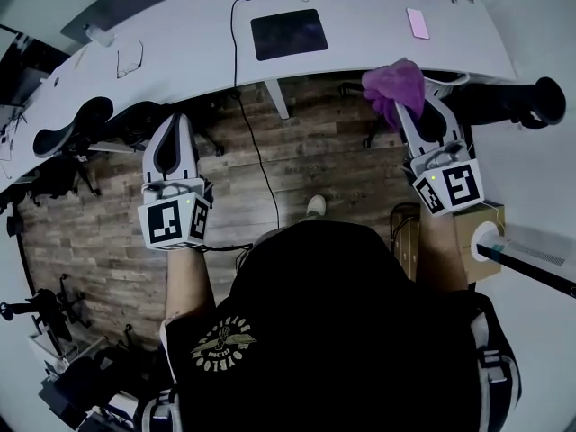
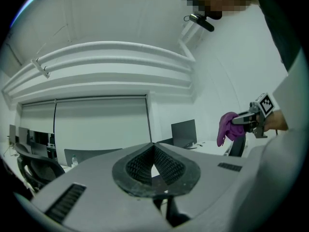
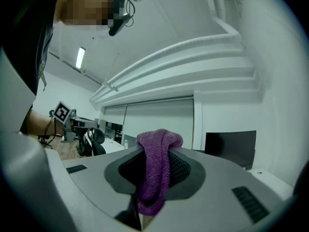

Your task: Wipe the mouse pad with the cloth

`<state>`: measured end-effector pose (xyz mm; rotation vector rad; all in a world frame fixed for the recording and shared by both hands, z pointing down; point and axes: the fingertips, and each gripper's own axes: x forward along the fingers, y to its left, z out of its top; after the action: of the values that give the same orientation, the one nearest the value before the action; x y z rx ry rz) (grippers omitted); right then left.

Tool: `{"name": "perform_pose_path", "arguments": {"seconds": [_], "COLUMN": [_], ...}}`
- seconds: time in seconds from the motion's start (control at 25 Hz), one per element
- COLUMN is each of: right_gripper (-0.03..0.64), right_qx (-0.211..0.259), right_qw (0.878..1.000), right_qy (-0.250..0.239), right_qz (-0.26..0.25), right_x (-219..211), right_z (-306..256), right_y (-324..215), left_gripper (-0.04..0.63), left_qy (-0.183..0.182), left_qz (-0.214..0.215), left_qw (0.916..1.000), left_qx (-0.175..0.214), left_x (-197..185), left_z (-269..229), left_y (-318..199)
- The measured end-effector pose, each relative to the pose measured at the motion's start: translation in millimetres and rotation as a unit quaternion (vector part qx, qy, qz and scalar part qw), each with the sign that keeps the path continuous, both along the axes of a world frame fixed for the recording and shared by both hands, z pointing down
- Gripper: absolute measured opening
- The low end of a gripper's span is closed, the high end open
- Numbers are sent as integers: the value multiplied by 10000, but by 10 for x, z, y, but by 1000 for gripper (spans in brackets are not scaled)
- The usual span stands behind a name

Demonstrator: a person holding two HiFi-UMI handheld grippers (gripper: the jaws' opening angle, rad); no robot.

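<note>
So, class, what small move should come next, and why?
Probably carry the right gripper forward-left and down onto the mouse pad: its jaws already pinch the cloth, but the cloth hangs at the desk edge, apart from it.

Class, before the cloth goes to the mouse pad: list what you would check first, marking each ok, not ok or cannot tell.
1. Cloth clamped in right hand-held gripper: ok.
2. Left hand-held gripper shut, empty: ok.
3. Mouse pad bare: ok.
4. Cloth over mouse pad: not ok, it is short of the desk.
5. Pink object clear of pad: ok.
6. Dirt on pad: cannot tell.
</note>
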<state>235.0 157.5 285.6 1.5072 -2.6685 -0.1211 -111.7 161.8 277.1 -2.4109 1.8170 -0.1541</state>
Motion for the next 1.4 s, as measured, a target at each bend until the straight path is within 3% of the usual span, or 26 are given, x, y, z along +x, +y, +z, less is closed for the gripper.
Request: {"name": "perform_pose_path", "arguments": {"seconds": [0.24, 0.72, 1.4], "right_gripper": [86, 86, 86], "right_qx": [-1, -260, -270], "right_qw": [9998, 9994, 9996], "right_qy": [-44, -112, -17], "right_qz": [-202, -174, -86], "right_x": [64, 14, -365], "right_z": [18, 264, 292], "right_y": [-172, -333, -1240], "left_gripper": [2, 2, 2], "left_qy": [-16, -10, 20], "left_qz": [-49, -67, 96], "left_qw": [10000, 10000, 9997], "left_qx": [-13, -40, -203], "left_x": [131, 34, -255], "left_z": [-40, 10, 174], "left_y": [-93, -278, -1284]}}
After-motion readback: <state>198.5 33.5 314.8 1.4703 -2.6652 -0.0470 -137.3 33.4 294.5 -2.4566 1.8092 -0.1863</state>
